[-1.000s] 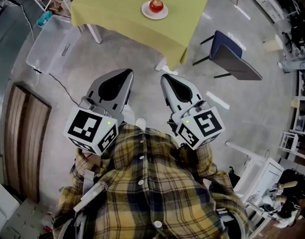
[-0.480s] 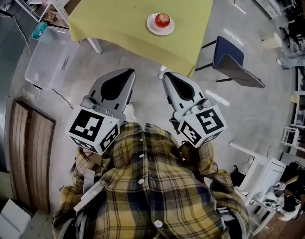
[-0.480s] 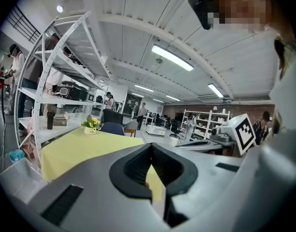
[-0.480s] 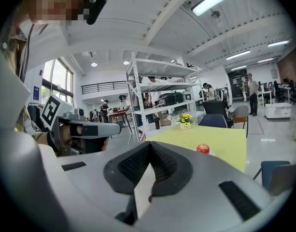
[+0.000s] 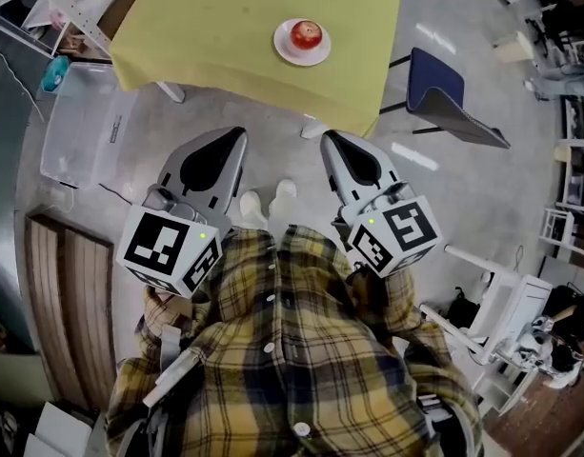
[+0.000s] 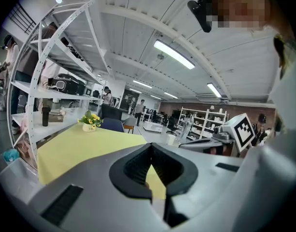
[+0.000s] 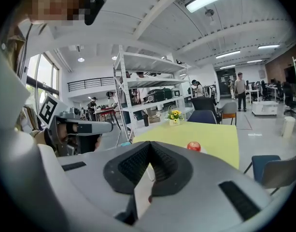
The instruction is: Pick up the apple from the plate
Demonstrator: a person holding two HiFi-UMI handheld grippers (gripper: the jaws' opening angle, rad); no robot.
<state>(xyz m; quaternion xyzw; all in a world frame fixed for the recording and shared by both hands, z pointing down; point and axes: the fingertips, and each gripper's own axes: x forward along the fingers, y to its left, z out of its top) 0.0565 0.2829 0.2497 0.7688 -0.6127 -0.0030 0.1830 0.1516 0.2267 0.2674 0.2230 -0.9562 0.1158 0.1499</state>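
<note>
Apple (image 5: 308,34) sits on the white plate (image 5: 284,53) on the yellow worktop (image 5: 215,27), top centre. Left claw (image 5: 232,141) and right claw (image 5: 330,143) hover mid-frame, both pinched closed, empty, well apart from it.

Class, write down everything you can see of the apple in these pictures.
The apple is round, red and whole, with a paler, shiny patch on top. Its skin looks smooth, and the stem is too small to make out. It sits near the middle of a small white plate on the yellow tablecloth. Only the plate touches it.
</note>
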